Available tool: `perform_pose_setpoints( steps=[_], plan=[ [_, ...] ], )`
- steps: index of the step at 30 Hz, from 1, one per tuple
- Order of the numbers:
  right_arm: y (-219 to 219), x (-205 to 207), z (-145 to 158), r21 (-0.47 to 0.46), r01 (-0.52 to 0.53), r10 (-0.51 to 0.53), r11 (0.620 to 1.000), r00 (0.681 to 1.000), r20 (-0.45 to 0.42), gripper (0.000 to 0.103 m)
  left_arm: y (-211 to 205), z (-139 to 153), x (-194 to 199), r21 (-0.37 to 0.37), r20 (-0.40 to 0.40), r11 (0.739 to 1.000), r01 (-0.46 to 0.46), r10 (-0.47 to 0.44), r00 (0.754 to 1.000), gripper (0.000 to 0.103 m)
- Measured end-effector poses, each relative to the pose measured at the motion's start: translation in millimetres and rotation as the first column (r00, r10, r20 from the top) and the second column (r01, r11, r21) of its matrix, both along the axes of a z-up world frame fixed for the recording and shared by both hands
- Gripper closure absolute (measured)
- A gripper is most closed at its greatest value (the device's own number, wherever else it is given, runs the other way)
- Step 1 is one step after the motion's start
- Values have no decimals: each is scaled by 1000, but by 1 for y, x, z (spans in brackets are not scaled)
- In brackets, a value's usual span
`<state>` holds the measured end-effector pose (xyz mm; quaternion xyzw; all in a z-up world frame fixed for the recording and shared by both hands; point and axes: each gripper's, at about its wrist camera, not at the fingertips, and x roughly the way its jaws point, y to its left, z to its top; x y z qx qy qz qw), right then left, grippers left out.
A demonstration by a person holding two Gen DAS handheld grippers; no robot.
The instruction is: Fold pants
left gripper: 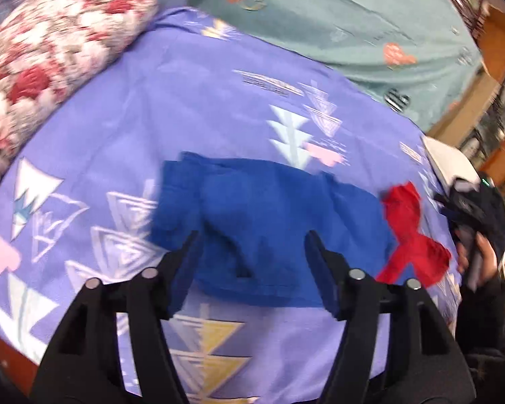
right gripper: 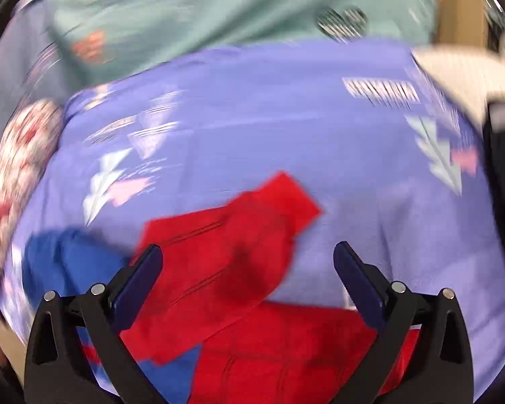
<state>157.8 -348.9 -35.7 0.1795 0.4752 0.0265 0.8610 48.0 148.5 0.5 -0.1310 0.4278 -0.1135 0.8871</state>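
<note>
two garments are lying on the purple patterned bedsheet (left gripper: 192,107) in the left wrist view — blue pants (left gripper: 262,212) bunched in the middle and red pants (left gripper: 410,235) just beside them on the right, the two seeming to touch at the blue pair's right edge. the left gripper (left gripper: 251,240) is hovering over the near half of the blue pants with its jaws standing apart and nothing pinched between them; the cloth is showing below the gap. a floral pillow (left gripper: 50,54) is sitting at the upper left, and a teal blanket (left gripper: 353,23) with heart prints is lying beyond the sheet. at the right edge a hand (left gripper: 481,252) is gripping a dark device.

from the right wrist view, heavily blurred, the right gripper (right gripper: 247,257) is hanging wide open above the red pants (right gripper: 239,262), its pads pressing on nothing. the red cloth is lying folded over itself, one part angling toward the upper right. the blue pants (right gripper: 70,262) are showing at the lower left — the red fabric overlapping their near edge.
</note>
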Motion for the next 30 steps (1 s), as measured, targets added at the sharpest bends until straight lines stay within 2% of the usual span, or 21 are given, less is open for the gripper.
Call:
perform_pose_setpoints(
  steps=[1, 2, 3, 4, 6, 7, 8, 9, 10, 11, 13, 16, 18, 20, 22, 24, 26, 29, 30],
  plan=[
    [-8, 6, -12, 56, 26, -24, 998, 999, -39, 4, -8, -5, 2, -3, -3, 1000, 25, -25, 1000, 38],
    [-16, 13, -31, 139, 50, -37, 989, 995, -92, 12, -19, -14, 6, -18, -17, 998, 54, -54, 998, 38],
    [-14, 17, -39, 164, 48, -30, 985, 993, -114, 25, -24, -21, 8, -34, -31, 997, 71, -72, 997, 38],
    [-9, 19, -50, 177, 30, -6, 984, 991, -136, 31, -29, -31, 12, -50, -50, 995, 83, -85, 995, 38],
    [5, 17, -48, 92, 1, 9, 996, 994, -106, 36, -37, -50, 19, -53, -89, 995, 88, -92, 992, 38],
    [10, 18, -47, 92, -21, 30, 995, 995, -96, 43, -40, -54, 20, -48, -96, 995, 86, -90, 991, 38],
    [12, 19, -47, 127, -39, 52, 991, 994, -100, 84, -39, -61, 22, -52, -110, 995, 82, -87, 990, 38],
    [13, 17, -46, 166, -61, 77, 984, 993, -91, 97, -37, -66, 24, -58, -120, 995, 77, -84, 989, 38],
    [14, 15, -38, 156, -77, 87, 985, 995, -58, 98, -34, -69, 24, -63, -128, 996, 71, -78, 989, 38],
    [16, 7, -21, 105, -94, 94, 990, 996, 0, 98, -34, -71, 26, -69, -131, 995, 65, -74, 989, 38],
    [11, -15, 15, 59, -100, 94, 993, 991, 96, 98, -33, -72, 29, -82, -133, 995, 61, -71, 989, 38],
    [-4, -73, 78, -81, -47, 65, 996, 968, 241, 98, -35, -76, 34, -81, -134, 995, 65, -76, 988, 38],
    [-15, -103, 90, -120, -24, 55, 992, 964, 259, 98, -37, -77, 34, -80, -130, 994, 71, -81, 988, 38],
    [-24, -125, 78, -150, 0, 32, 989, 977, 211, 97, -38, -77, 34, -77, -127, 994, 77, -86, 988, 38],
    [-36, -138, 43, -156, 20, 1, 988, 991, 132, 97, -39, -77, 34, -69, -122, 994, 80, -88, 989, 38],
    [-41, -140, -4, -115, 48, -44, 992, 998, 37, 97, -38, -78, 34, -71, -121, 994, 81, -90, 989, 38],
    [-49, -143, -34, -61, 78, -78, 995, 997, 9, 97, -39, -78, 33, -65, -123, 994, 83, -91, 988, 38],
    [-55, -143, -43, -16, 91, -90, 996, 996, 15, 96, -44, -77, 33, -33, -126, 996, 88, -91, 988, 38],
    [-59, -144, -41, -5, 89, -89, 996, 996, 19, 90, -45, -76, 32, -26, -125, 996, 88, -91, 988, 37]
  ],
)
